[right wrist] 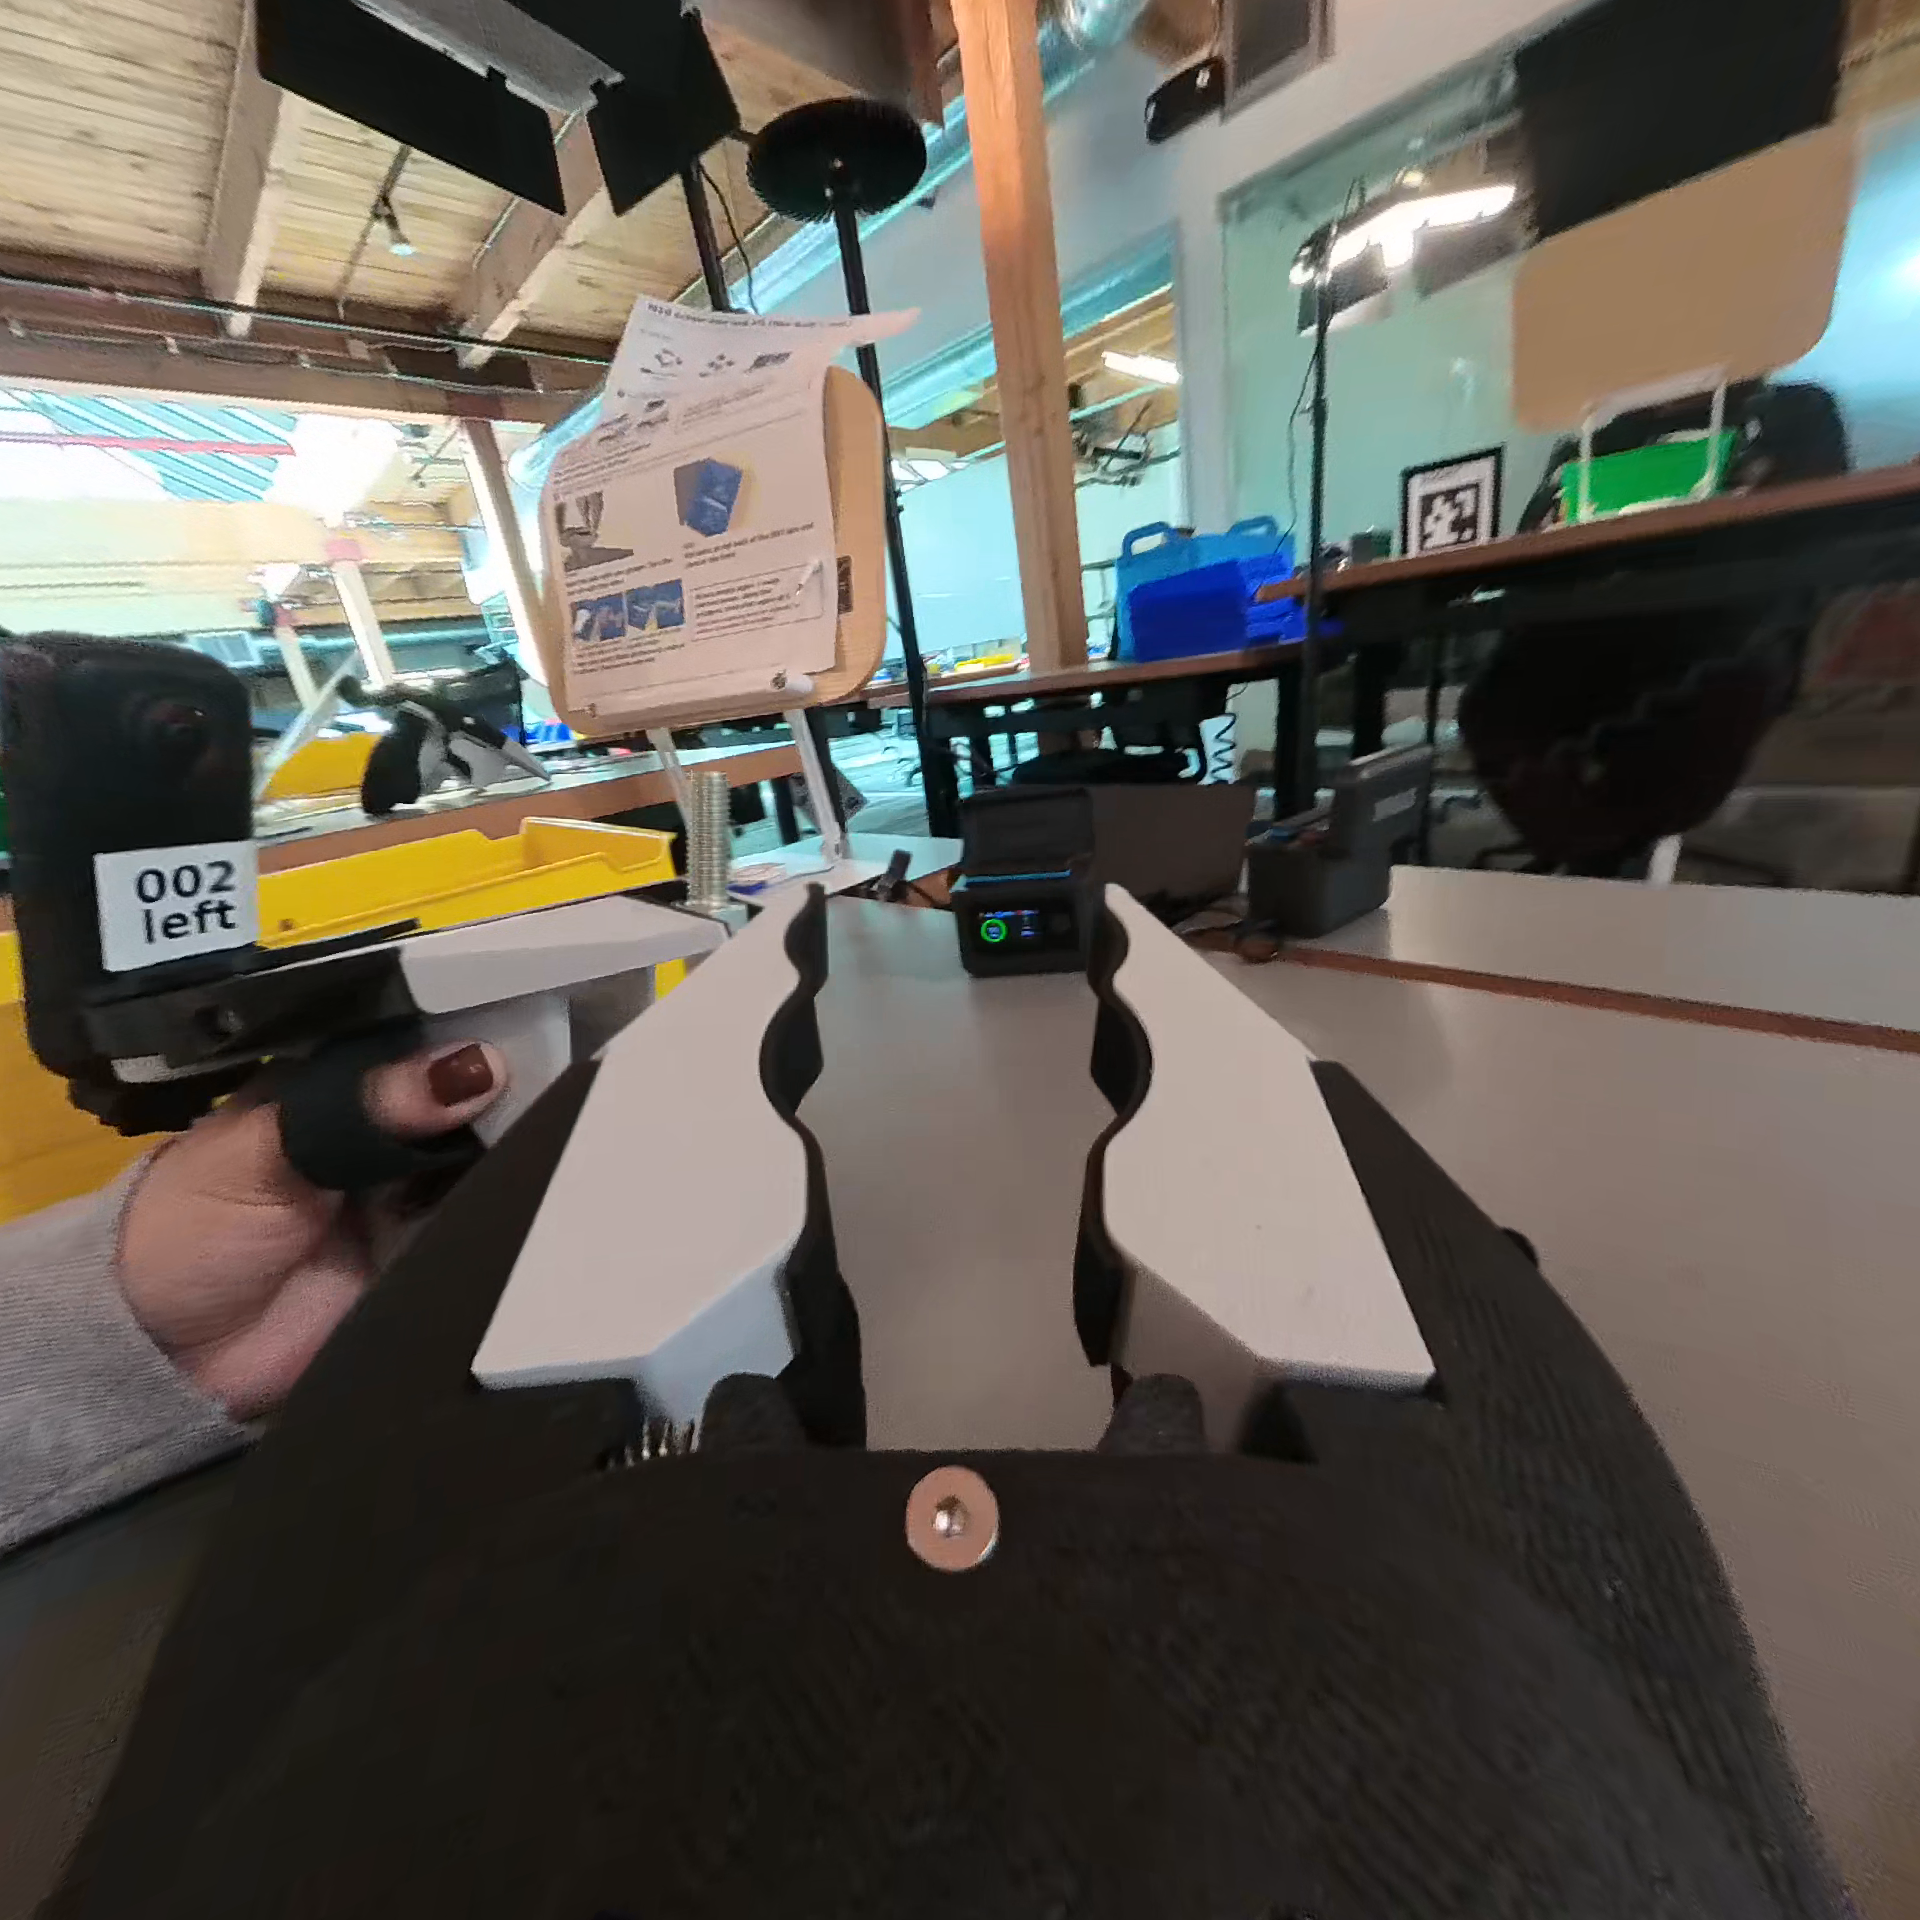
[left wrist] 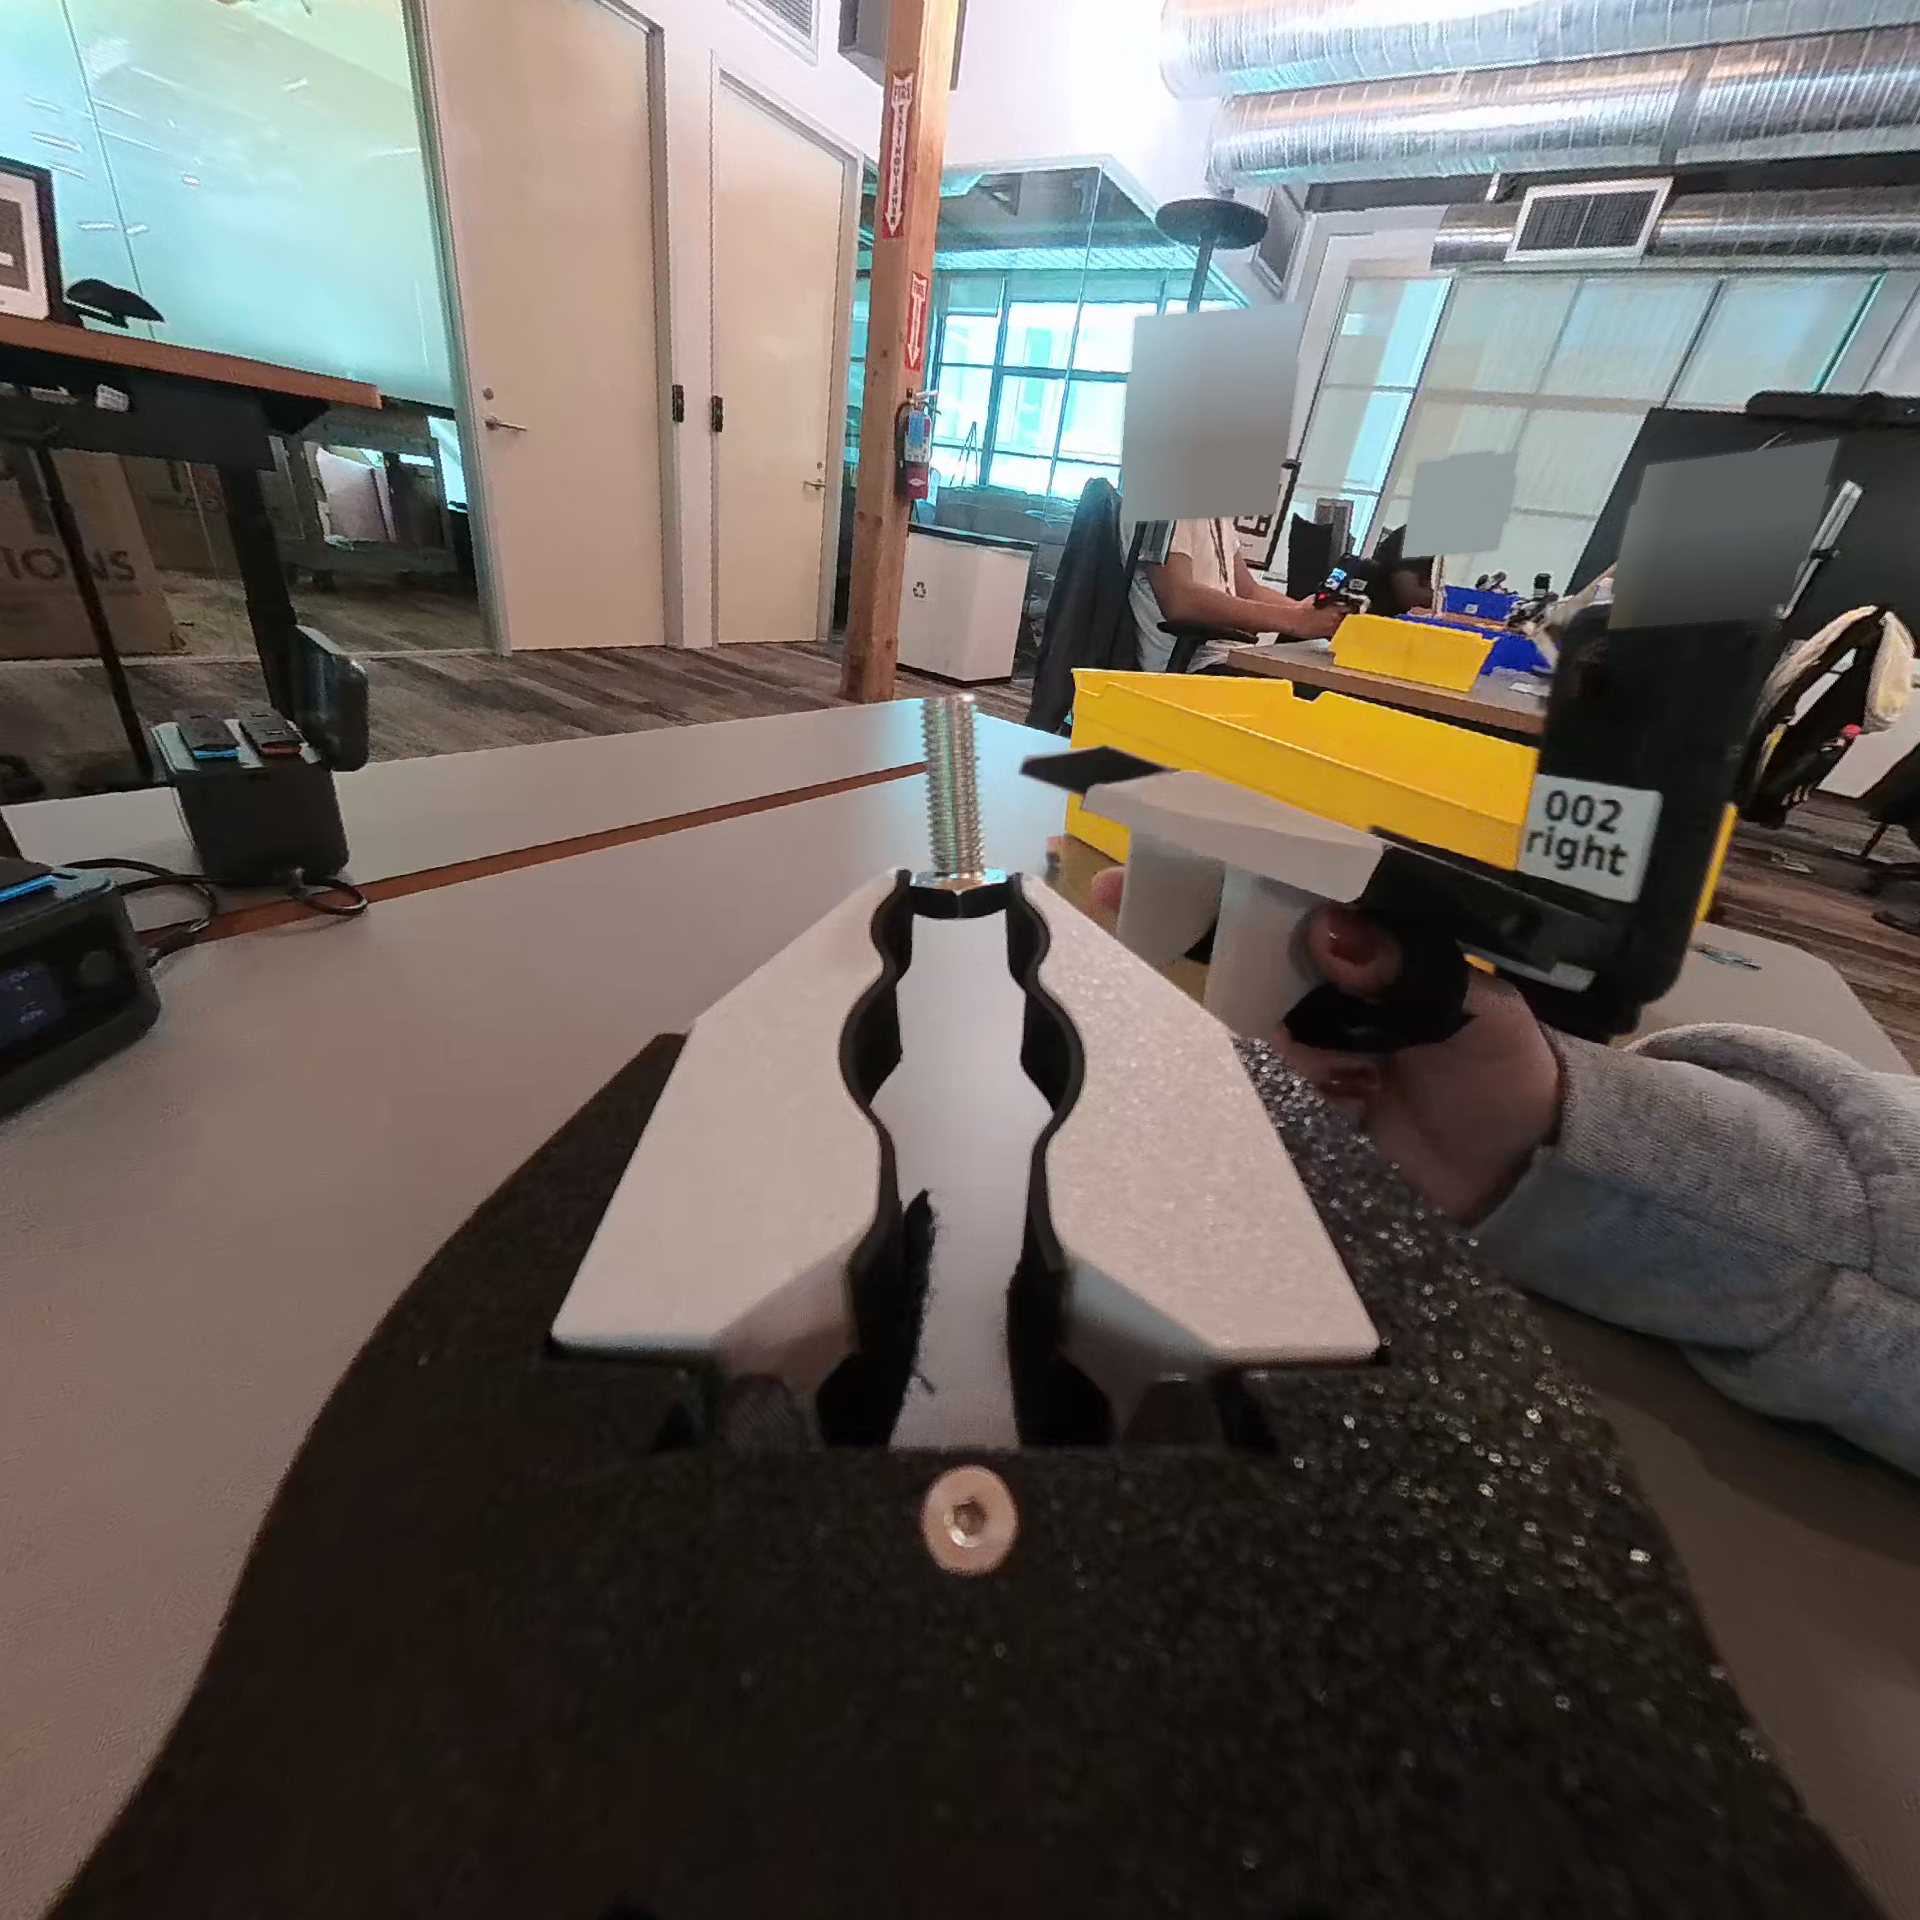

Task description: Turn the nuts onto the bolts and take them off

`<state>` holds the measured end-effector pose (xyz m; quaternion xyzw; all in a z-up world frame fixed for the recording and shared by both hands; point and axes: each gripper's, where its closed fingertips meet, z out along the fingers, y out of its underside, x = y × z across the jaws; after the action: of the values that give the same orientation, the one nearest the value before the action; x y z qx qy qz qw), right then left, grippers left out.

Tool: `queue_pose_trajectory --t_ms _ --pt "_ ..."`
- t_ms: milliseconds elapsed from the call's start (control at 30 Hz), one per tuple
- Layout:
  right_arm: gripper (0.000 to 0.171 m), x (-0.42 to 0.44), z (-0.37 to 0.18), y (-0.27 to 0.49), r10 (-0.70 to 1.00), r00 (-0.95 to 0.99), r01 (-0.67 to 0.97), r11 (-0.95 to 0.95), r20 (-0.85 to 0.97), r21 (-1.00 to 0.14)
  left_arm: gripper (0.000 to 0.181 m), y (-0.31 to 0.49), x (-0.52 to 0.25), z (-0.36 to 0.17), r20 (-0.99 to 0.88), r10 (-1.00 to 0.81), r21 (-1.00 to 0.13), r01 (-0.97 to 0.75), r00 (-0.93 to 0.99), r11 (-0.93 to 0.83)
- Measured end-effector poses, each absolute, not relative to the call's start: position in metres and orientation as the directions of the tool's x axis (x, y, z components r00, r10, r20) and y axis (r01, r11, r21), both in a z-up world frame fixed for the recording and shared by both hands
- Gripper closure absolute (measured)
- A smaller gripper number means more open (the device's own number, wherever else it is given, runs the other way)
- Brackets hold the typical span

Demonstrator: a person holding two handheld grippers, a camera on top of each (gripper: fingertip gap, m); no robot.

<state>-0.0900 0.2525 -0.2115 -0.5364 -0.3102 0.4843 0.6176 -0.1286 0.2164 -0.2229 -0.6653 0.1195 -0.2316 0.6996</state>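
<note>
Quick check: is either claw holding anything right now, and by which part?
The left claw grips the bolt by its hex head, threaded shank pointing up. The right claw is open and empty.

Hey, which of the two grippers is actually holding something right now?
The left gripper: its tips pinch the head of the upright bolt. The right gripper is open and empty.

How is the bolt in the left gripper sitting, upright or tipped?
Upright. The bolt has its hex head clamped at the tips of the left gripper, threaded shank pointing straight up, with no nut visible on it.
</note>
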Motion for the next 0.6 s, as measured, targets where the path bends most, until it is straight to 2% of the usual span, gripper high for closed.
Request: queue_pose_trajectory --t_ms 367,600 --pt "0.144 -0.091 -0.211 0.250 0.880 0.462 -0.142 0.198 0.112 -0.970 0.166 0.216 -0.128 -0.223 0.105 -0.461 -0.991 0.131 0.881 0.024" --pt "0.154 -0.053 -0.225 0.309 0.660 0.643 0.173 0.370 0.389 -0.913 0.166 0.215 -0.125 -0.223 0.096 -0.471 -0.992 0.121 0.877 0.022"
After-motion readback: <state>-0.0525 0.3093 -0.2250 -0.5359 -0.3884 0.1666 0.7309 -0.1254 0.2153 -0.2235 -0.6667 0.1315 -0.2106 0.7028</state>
